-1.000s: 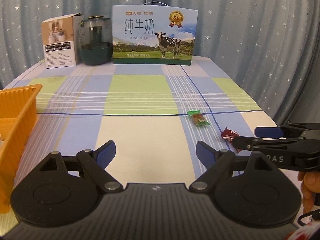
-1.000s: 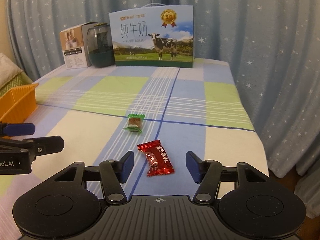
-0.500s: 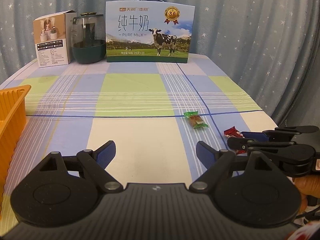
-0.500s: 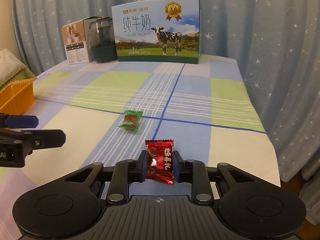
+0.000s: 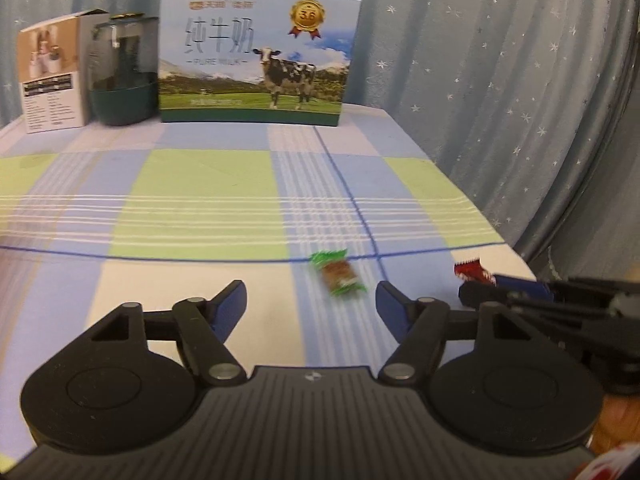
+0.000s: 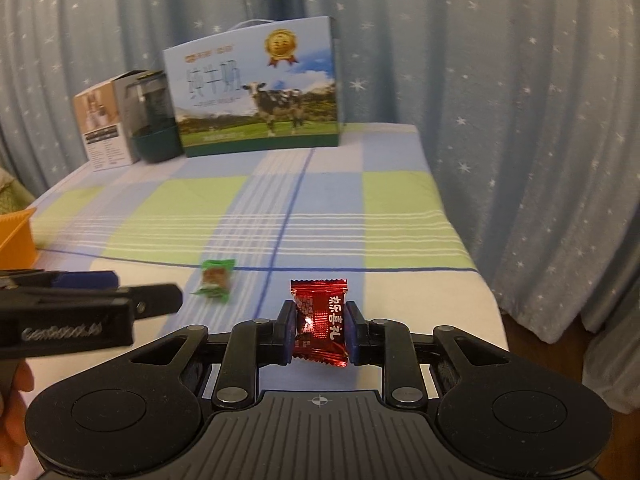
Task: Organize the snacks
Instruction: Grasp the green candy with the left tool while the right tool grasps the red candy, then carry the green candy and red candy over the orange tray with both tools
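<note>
The right gripper point(image 6: 319, 330) pinched the red candy point(image 6: 319, 320) by its slippery wrapper – it could slide out. The left gripper point(image 5: 311, 298) gaped just short of the green candy point(image 5: 338, 273), which might skid across the tablecloth point(image 5: 192, 204) if nudged.

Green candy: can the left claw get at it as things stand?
Probably yes. The left claw is open and the green candy lies loose on the tablecloth just ahead of its fingertips, nothing between. The right claw, shut on the red candy, sits off to the side.
</note>
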